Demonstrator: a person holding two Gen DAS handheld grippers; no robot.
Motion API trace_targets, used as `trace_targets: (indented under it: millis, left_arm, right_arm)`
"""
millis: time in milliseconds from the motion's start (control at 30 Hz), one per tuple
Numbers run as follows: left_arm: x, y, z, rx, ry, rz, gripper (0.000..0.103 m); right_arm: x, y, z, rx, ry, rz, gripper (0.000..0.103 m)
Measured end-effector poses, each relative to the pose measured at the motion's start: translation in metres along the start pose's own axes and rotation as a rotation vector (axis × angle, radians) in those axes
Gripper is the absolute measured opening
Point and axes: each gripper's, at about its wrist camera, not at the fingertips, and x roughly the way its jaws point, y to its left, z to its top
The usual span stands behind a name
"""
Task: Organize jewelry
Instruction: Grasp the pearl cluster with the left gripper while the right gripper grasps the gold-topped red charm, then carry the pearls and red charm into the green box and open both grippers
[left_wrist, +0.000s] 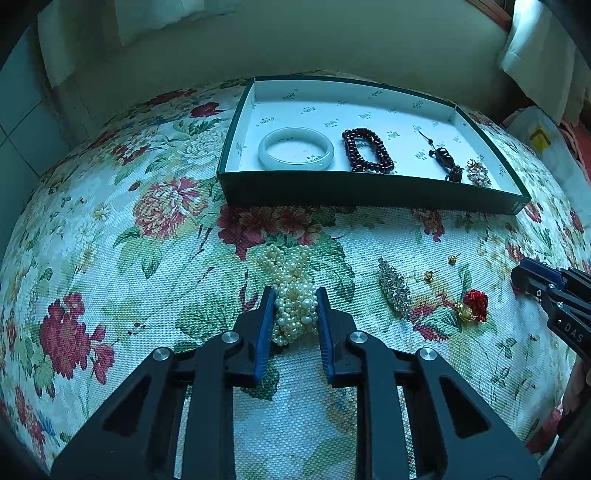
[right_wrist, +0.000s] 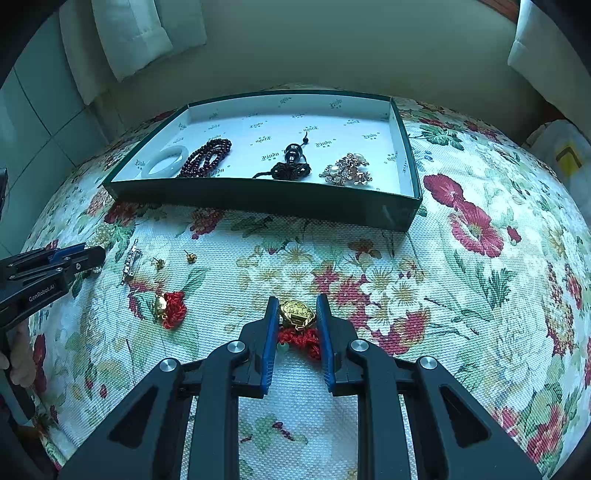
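Evidently, the pearl strand is pinched by the left gripper, while the right gripper is closed narrowly around the gold-and-red charm. Loose pearl loops could be snagged on the tablecloth or dropped short of the green box if lifted hastily.

Black angular frames are seen on the left gripper and right gripper, blue ribbed pads lining fingers, silver round screws, white lettering.
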Motion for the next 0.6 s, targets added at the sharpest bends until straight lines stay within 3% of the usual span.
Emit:
trace_targets:
  millis: [600]
  left_arm:
    - [-0.023,-0.007,0.008,-0.003,-0.045,-0.020,0.022]
  right_arm:
    - [-0.024,0.002,0.008,0.004,-0.053,0.012,0.021]
